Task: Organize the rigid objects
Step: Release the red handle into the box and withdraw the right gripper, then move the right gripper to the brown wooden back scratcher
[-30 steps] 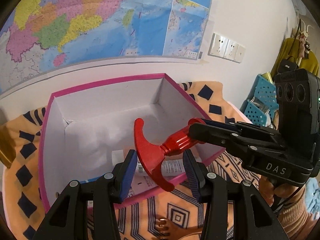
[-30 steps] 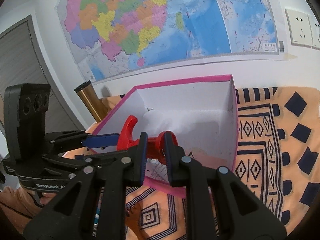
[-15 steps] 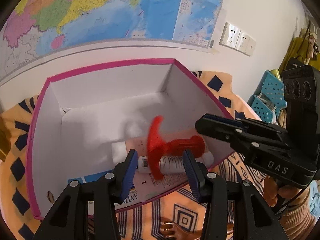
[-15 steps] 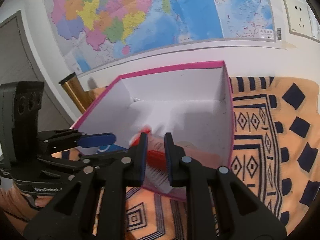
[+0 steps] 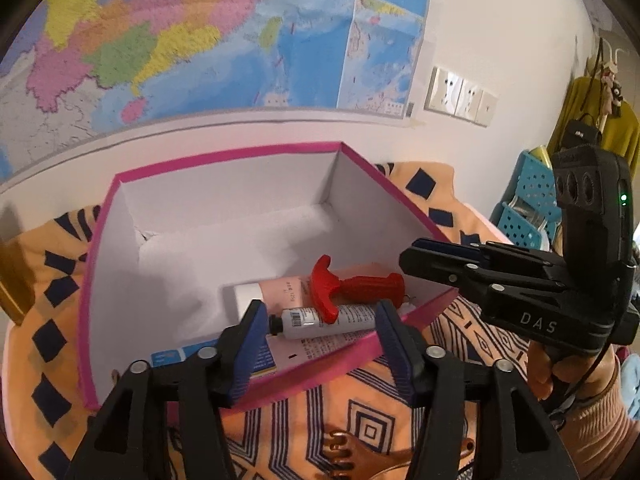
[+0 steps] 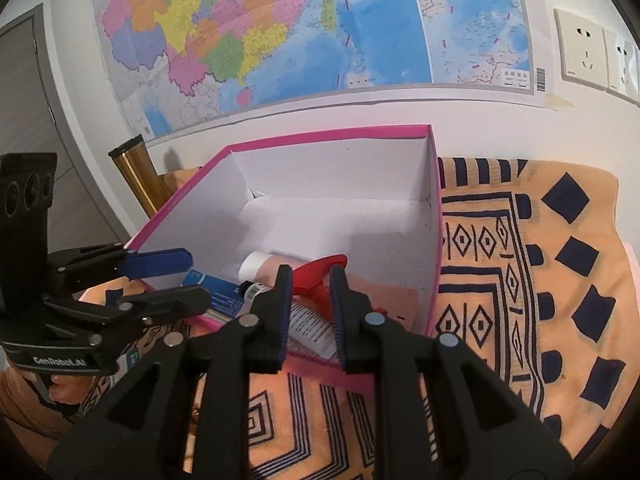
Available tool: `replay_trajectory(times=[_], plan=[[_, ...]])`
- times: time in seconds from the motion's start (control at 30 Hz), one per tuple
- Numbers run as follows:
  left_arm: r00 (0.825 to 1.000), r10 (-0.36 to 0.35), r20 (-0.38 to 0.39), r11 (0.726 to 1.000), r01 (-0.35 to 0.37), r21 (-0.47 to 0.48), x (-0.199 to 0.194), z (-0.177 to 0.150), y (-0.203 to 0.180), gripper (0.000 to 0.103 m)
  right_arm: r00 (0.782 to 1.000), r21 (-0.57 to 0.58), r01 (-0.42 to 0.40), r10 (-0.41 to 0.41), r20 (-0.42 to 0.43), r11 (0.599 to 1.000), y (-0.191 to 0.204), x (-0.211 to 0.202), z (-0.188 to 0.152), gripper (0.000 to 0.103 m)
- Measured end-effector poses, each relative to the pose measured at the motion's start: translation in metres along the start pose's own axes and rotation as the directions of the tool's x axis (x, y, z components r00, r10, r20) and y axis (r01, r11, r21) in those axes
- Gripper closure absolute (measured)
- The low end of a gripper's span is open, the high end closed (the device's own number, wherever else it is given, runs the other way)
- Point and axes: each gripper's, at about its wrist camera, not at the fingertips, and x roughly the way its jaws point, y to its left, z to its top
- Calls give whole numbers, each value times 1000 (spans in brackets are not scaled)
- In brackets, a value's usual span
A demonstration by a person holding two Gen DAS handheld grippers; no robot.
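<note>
A red T-handled tool (image 5: pixel 352 289) lies inside the pink-rimmed white box (image 5: pixel 224 160), on top of a white tube (image 5: pixel 328 322) and a pink tube (image 5: pixel 276 291). It also shows in the right wrist view (image 6: pixel 318 276), seen between the fingers. My left gripper (image 5: pixel 320 344) is open and empty just above the box's near wall. My right gripper (image 6: pixel 310 312) is open and empty at the box's near right corner; it shows from the side in the left wrist view (image 5: pixel 432 258). A blue-and-white carton (image 6: pixel 216 286) lies on the box floor.
The box (image 6: pixel 332 136) stands on an orange patterned cloth (image 6: pixel 520 264) against a wall with a map. A copper claw-shaped thing (image 5: pixel 360 456) lies on the cloth before the box. A gold post (image 6: pixel 138 176) stands left; blue baskets (image 5: pixel 528 204) at right.
My right gripper let go of the red tool, which dropped into the box onto the tubes. The right gripper opened and drew back to the right.
</note>
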Motion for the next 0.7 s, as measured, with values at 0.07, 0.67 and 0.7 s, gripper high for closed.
replay_trajectory(times=[0.07, 0.67, 0.7], plan=[[1000, -1, 19, 1000, 1, -9, -9, -3, 3, 42, 1000, 1, -4, 4, 16, 1000, 1, -7, -2, 76], [987, -82, -142, 996, 74, -56, 1, -81, 3, 40, 987, 73, -73, 82, -136, 995, 6, -38, -95, 57], [984, -84, -155, 996, 76, -55, 4, -85, 2, 40, 985, 81, -71, 83, -152, 994, 6, -37, -101, 57]])
